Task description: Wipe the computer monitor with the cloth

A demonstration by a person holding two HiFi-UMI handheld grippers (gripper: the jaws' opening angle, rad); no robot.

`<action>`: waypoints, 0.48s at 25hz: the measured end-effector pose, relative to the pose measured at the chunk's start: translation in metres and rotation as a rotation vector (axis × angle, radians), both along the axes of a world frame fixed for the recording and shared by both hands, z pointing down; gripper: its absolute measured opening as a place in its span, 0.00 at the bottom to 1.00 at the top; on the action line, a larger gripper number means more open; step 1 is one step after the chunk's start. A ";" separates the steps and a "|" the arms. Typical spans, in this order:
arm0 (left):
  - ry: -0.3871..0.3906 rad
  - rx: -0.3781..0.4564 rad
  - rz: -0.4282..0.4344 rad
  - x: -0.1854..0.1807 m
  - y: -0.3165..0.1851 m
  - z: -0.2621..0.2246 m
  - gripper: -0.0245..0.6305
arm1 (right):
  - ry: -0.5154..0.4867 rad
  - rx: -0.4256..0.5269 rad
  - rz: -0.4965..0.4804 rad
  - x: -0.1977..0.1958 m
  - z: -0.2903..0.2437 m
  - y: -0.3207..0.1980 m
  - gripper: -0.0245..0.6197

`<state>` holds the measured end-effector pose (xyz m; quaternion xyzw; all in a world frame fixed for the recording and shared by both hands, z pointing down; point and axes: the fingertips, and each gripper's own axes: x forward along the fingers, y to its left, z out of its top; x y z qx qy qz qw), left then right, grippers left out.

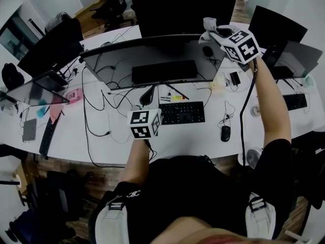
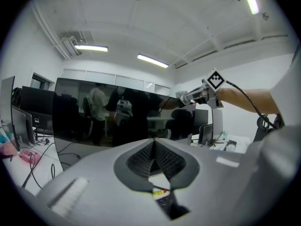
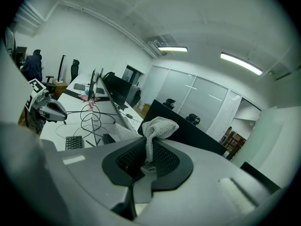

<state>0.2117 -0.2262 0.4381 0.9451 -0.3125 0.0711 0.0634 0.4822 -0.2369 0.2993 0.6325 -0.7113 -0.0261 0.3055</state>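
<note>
A wide curved monitor (image 1: 152,60) stands on the white desk (image 1: 106,141), its screen dark (image 2: 94,121). My right gripper (image 1: 217,33) is up at the monitor's top right corner, shut on a grey-white cloth (image 1: 208,24). In the right gripper view the cloth (image 3: 159,125) bunches up out of the gripper (image 3: 148,147), beside the monitor's upper edge (image 3: 112,108). My left gripper (image 1: 147,103) hangs low in front of the screen's middle, above the desk. Its jaws (image 2: 154,142) are shut with nothing between them. The right gripper (image 2: 193,96) also shows from the left gripper view.
A black keyboard (image 1: 182,112) and a mouse (image 1: 225,133) lie in front of the monitor. Cables (image 1: 96,116) loop over the desk's left part. More monitors (image 1: 180,11) (image 1: 277,24) stand behind, a laptop (image 1: 35,90) at left, a small fan (image 1: 251,156) at the near right.
</note>
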 end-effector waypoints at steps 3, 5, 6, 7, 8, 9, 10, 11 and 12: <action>0.003 0.000 -0.010 0.001 0.004 0.003 0.12 | -0.016 0.013 0.019 0.016 -0.001 0.006 0.09; -0.004 0.002 -0.013 0.003 0.006 0.005 0.12 | -0.040 0.027 0.038 0.028 -0.001 0.012 0.09; -0.007 0.003 -0.015 0.004 0.006 0.005 0.12 | -0.052 0.034 0.046 0.034 -0.002 0.014 0.09; -0.009 0.005 -0.015 0.005 0.007 0.005 0.12 | -0.062 0.040 0.052 0.038 -0.002 0.017 0.09; -0.010 0.008 -0.015 0.006 0.008 0.004 0.12 | -0.071 0.045 0.056 0.041 -0.002 0.020 0.09; -0.010 0.010 -0.016 0.007 0.009 0.002 0.12 | -0.076 0.050 0.059 0.044 -0.002 0.023 0.09; -0.009 0.013 -0.016 0.009 0.009 0.001 0.12 | -0.079 0.054 0.064 0.048 -0.002 0.025 0.09; -0.008 0.016 -0.016 0.011 0.010 -0.001 0.12 | -0.081 0.060 0.070 0.052 -0.002 0.027 0.09; -0.008 0.018 -0.016 0.012 0.010 -0.001 0.12 | -0.084 0.067 0.077 0.056 -0.002 0.029 0.09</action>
